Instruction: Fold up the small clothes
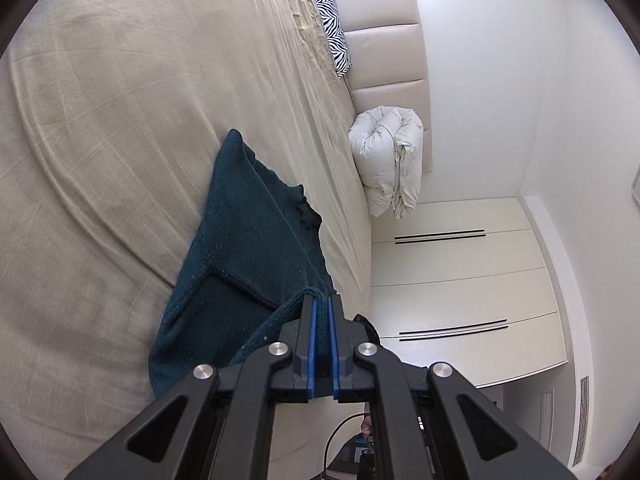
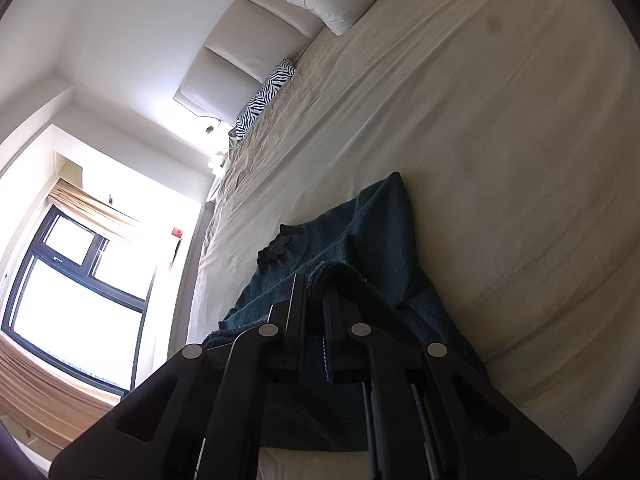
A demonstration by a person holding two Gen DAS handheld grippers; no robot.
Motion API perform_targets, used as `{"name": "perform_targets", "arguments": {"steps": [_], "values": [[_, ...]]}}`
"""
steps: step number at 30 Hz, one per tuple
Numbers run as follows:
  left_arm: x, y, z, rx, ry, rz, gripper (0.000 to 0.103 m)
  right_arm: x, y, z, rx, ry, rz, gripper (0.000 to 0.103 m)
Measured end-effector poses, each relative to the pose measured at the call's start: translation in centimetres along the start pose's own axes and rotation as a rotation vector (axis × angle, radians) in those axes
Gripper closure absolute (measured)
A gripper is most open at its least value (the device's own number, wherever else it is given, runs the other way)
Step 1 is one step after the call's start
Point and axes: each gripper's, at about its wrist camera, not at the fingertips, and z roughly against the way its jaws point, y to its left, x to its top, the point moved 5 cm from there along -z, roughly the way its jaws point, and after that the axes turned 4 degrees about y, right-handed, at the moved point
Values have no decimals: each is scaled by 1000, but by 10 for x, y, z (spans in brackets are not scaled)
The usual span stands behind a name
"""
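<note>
Sweater (image 1: 256, 248): we record a dark teal knitted garment lying on the bed (image 1: 120, 120), which is covered in a beige sheet. In the left wrist view its body spreads from the fingertips toward 11 o'clock, one corner pointing away at 11 o'clock and a ruffled collar at the edge toward 12 o'clock.

The left hand-held gripper (image 1: 321, 300) has its two blue-padded fingers drawn almost together. We see a thin fold of the sweater's edge pinched between them at the tips, lifted off the sheet, with the fabric falling away toward 8 o'clock.

In the right wrist view the sweater (image 2: 372, 232) extends from the right hand-held gripper (image 2: 314, 280) toward 12 and 1 o'clock, its collar toward 11 o'clock. This gripper's fingers are likewise nearly closed, and a raised, frayed-looking edge of the knit sits between and over the tips. More of the garment lies beneath the gripper body toward 6 o'clock.

At the head of the bed we note a padded headboard (image 1: 384, 48), a zebra-print pillow (image 1: 332, 28) and a rolled white duvet (image 1: 388, 156). A window (image 2: 76, 280) with a raised blind stands at 8 o'clock in the right wrist view.
</note>
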Motion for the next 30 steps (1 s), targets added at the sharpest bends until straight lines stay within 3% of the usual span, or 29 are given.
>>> {"name": "perform_targets", "arguments": {"steps": [9, 16, 22, 30], "values": [[58, -5, -32, 1, -26, 12, 97, 43, -12, -55, -46, 2, 0, 97], [95, 13, -61, 46, -35, 41, 98, 76, -18, -106, -83, 23, -9, 97], [116, 36, -81, 71, -43, 78, 97, 94, -31, -150, -121, 50, -32, 97], [137, 45, -91, 116, -73, 45, 93, 103, -60, -196, -162, 76, -89, 96]]}}
